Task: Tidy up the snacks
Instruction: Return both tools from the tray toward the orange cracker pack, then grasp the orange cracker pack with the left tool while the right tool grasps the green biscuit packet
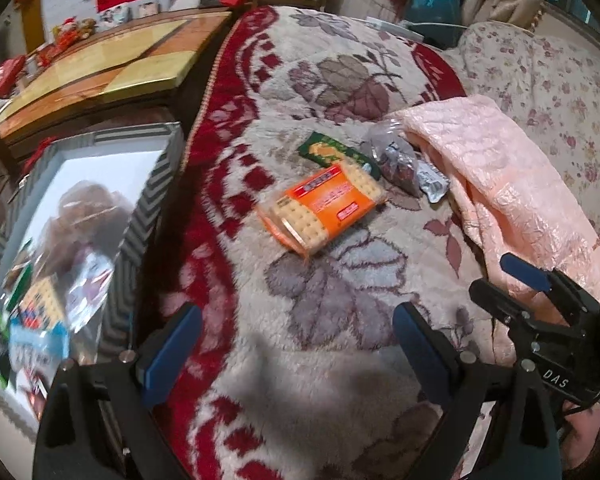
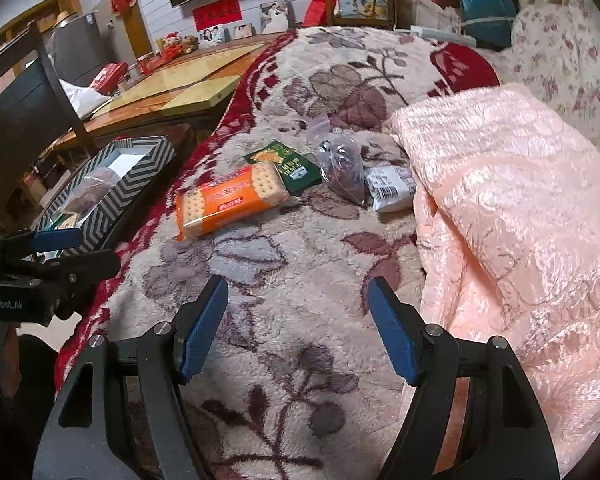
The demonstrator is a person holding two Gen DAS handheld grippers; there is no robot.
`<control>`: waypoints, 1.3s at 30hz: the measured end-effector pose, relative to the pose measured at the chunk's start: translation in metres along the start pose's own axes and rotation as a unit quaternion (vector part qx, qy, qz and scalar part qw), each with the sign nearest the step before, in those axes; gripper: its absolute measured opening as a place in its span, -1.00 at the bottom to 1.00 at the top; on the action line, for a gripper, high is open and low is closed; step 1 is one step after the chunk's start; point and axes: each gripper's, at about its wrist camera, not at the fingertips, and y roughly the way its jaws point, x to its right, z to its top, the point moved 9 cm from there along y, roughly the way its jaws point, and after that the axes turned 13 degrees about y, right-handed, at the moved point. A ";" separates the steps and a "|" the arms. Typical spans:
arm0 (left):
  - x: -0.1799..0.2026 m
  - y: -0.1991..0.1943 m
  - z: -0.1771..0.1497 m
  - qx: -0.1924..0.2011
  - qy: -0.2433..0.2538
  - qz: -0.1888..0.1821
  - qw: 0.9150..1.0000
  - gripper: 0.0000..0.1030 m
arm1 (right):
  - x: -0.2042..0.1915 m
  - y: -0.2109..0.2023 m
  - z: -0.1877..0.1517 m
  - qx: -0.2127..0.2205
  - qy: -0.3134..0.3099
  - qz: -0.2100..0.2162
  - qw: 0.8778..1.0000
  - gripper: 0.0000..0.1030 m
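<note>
Left of the cracker pack [image 1: 324, 208], my box [image 1: 148, 216] holds blurred snack packets; both my grippers [image 1: 296, 356] [image 2: 298, 328] gape wide, empty.

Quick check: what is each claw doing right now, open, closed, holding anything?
Left claw: open, holding nothing, over the floral blanket.
Right claw: open, holding nothing, pointing toward the orange cracker pack.

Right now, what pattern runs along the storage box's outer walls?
Black-and-white chevron zigzags on the rectangular cardboard box, clearest in the right wrist view.
</note>
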 end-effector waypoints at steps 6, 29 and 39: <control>0.003 0.018 0.017 -0.020 0.034 -0.001 0.999 0.89 | 0.002 0.004 -0.002 -0.001 -0.003 0.001 1.000 0.41; 0.020 0.120 0.069 -0.077 0.158 -0.031 0.984 0.59 | 0.013 0.018 0.011 -0.011 0.009 0.009 1.000 0.41; -0.003 0.098 0.057 -0.057 0.057 -0.055 0.995 0.10 | -0.009 0.042 0.048 -0.030 -0.026 0.044 0.998 0.41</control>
